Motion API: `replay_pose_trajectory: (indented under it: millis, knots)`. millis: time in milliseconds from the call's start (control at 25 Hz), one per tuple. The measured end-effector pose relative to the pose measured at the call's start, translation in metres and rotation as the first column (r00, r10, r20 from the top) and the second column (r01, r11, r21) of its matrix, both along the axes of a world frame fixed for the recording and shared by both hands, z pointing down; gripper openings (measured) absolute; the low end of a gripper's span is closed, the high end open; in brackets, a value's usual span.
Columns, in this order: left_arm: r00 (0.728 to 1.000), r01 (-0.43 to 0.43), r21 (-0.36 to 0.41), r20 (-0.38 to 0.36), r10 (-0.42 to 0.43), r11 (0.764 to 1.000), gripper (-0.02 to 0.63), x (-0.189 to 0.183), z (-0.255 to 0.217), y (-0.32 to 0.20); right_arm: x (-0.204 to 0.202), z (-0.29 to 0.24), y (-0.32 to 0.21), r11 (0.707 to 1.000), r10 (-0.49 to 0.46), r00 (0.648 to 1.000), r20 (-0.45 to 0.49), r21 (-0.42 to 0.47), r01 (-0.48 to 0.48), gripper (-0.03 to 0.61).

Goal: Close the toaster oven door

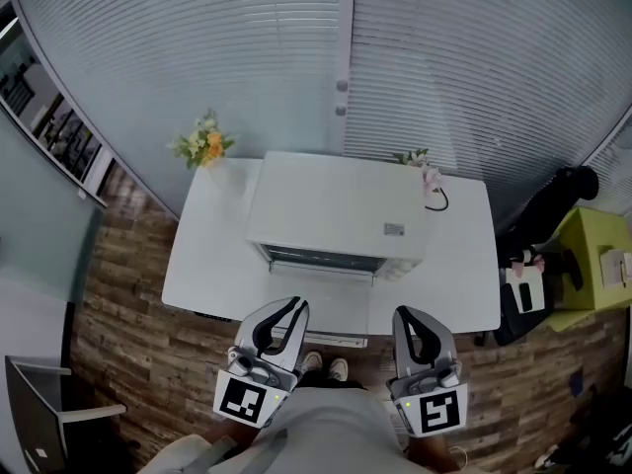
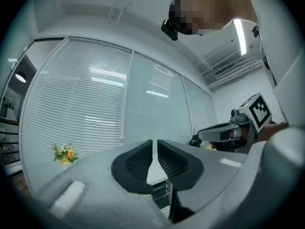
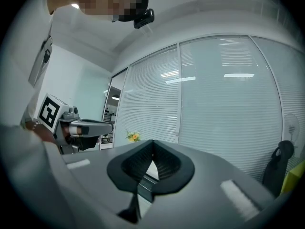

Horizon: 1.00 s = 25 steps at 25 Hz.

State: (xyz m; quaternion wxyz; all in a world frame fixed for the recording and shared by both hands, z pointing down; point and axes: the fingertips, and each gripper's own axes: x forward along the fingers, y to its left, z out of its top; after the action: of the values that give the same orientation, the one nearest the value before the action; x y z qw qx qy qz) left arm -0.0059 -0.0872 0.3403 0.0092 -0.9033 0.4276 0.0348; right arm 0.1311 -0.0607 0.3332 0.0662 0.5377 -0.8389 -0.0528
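Observation:
A white toaster oven (image 1: 336,210) stands in the middle of a white table (image 1: 197,265). Its door (image 1: 326,309) hangs open toward me, with the dark oven mouth (image 1: 321,258) showing behind it. My left gripper (image 1: 293,307) is held just before the table's near edge, left of the door, shut and empty. My right gripper (image 1: 404,316) hangs at the door's right side, also shut with nothing in it. In the left gripper view the pads (image 2: 143,159) meet and a strip of the oven (image 2: 162,190) shows below them. The right gripper (image 3: 152,144) points up toward the blinds.
Yellow flowers (image 1: 202,146) stand at the table's back left, and a small plant (image 1: 420,161) with a black cable at the back right. A black chair (image 1: 563,196) and a yellow-green cabinet (image 1: 592,255) are to the right. Blinds fill the wall behind, and the floor is wood.

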Motion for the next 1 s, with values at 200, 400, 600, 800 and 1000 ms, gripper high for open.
replay_pose_trajectory:
  millis: [200, 400, 600, 800, 1000]
  knots:
    - [1.000, -0.023, -0.001, -0.008, 0.023, 1.000, 0.037, 0.001, 0.001, -0.018, -0.004, 0.000, -0.014, 1.000, 0.018, 1.000, 0.003, 0.004, -0.018, 0.005]
    - [1.000, -0.025, -0.004, -0.005, 0.025, 1.000, 0.036, -0.003, 0.000, -0.030, -0.009, -0.001, -0.028, 1.000, 0.014, 1.000, 0.015, -0.008, -0.013, 0.005]
    - [1.000, 0.001, -0.029, 0.008, 0.000, 1.000, 0.049, -0.014, 0.014, -0.032, -0.010, 0.002, -0.031, 1.000, 0.016, 1.000, 0.010, -0.016, -0.016, 0.005]
    - [1.000, 0.026, -0.072, 0.014, -0.025, 0.997, 0.060, -0.026, 0.044, -0.030, -0.010, 0.004, -0.026, 1.000, 0.006, 1.000, -0.017, -0.013, -0.006, 0.005]
    - [0.997, 0.062, -0.137, 0.044, -0.056, 0.989, 0.064, -0.039, 0.086, -0.027, -0.011, 0.003, -0.023, 1.000, 0.013, 1.000, -0.004, -0.019, -0.014, 0.005]
